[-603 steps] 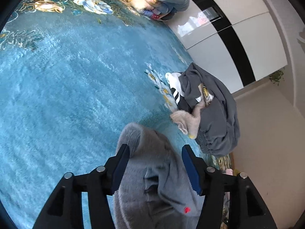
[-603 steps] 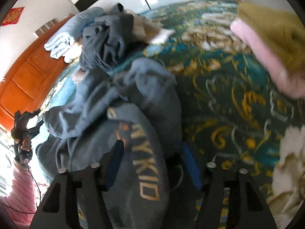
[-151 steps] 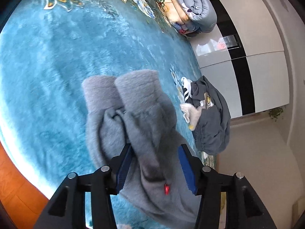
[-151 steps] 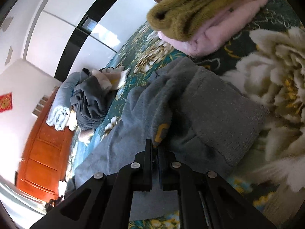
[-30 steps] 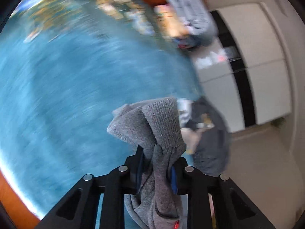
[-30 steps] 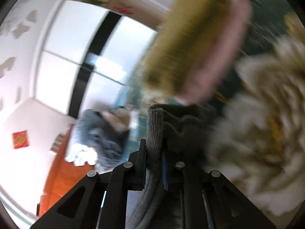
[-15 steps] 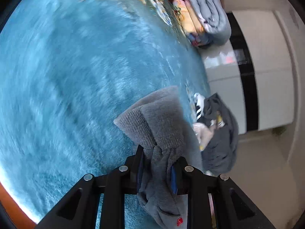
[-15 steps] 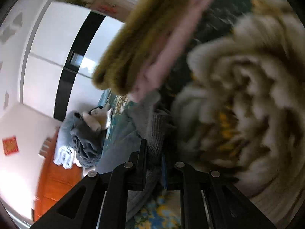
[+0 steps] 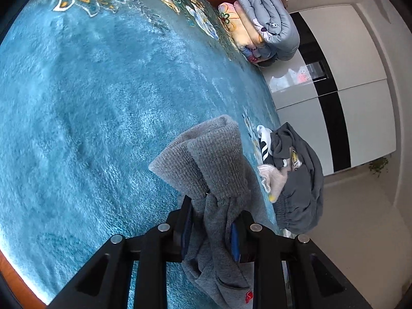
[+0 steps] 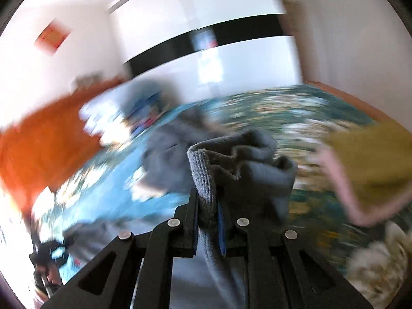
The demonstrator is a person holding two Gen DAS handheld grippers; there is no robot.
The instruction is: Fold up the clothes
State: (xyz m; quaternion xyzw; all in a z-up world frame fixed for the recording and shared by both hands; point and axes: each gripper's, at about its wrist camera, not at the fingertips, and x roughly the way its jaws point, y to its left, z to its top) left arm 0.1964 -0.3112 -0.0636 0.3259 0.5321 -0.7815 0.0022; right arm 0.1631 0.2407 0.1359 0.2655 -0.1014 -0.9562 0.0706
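Both grippers have the grey knit sweater (image 9: 213,159) pinched by its ribbed hem, lifted off the teal plush floral bedspread (image 9: 90,90), probably to shake it flat before laying it out for a fold. Left gripper (image 9: 209,228) jaws are clenched on a thick bunch of fabric, so there's a gap between them stuffed with cloth. Right gripper (image 10: 208,215) jaws are nearly closed on a thinner fold of the same sweater (image 10: 231,159); that view is pretty blurry. The dark grey pile of unfolded clothes (image 9: 296,177) sits by the bed's edge, and the folded mustard and pink stack (image 10: 368,164) is off to the right.
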